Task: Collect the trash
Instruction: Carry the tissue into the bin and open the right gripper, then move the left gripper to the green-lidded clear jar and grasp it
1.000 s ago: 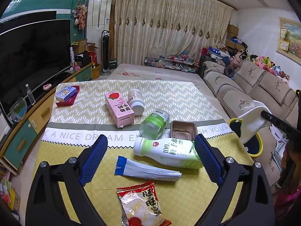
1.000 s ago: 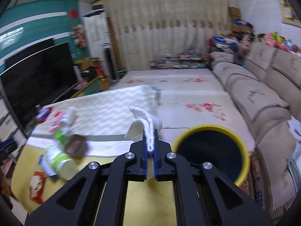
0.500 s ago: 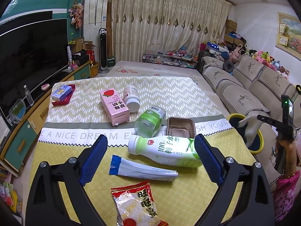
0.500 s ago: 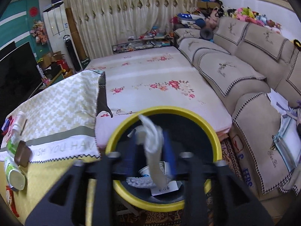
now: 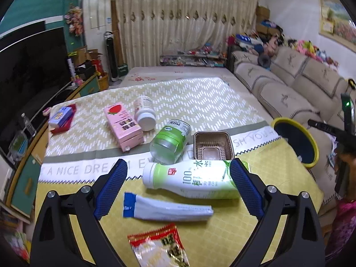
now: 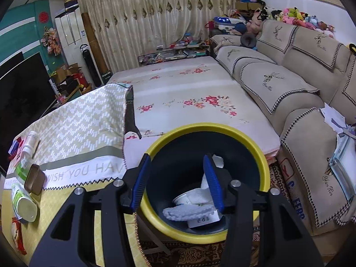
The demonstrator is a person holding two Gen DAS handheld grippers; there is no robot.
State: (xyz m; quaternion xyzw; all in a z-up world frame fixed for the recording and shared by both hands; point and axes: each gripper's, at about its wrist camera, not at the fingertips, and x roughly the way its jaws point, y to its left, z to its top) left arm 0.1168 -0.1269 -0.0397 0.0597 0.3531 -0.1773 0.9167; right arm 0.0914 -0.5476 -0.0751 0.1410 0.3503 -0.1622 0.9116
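My right gripper (image 6: pixel 176 158) hangs over the yellow-rimmed bin (image 6: pixel 255 151), its jaws opening with nothing pressed between them. The white tissue (image 6: pixel 195 197) lies inside the bin on a paper cup, partly behind the right finger. My left gripper (image 5: pixel 178 166) stands open above the table. A white and green bottle (image 5: pixel 191 179) lies on its side just beyond the fingertips. Nearer lie a white and blue tube (image 5: pixel 166 209) and a red snack packet (image 5: pixel 160 249). Farther off sit a brown plastic tray (image 5: pixel 213 145), a clear jar (image 5: pixel 171 140), a pink carton (image 5: pixel 123 124) and a white bottle (image 5: pixel 144 113).
The bin (image 5: pixel 296 142) stands on the floor off the table's right edge, beside a beige sofa (image 6: pixel 289 93). A blue box (image 5: pixel 61 116) lies at the table's far left. A television cabinet (image 5: pixel 22 155) runs along the left, and a flowered mat (image 6: pixel 189 93) lies beyond the table.
My right gripper came down over the bin, opened, and the white tissue dropped out of it into the bin. The left gripper moved a little forward and down toward the bottle.
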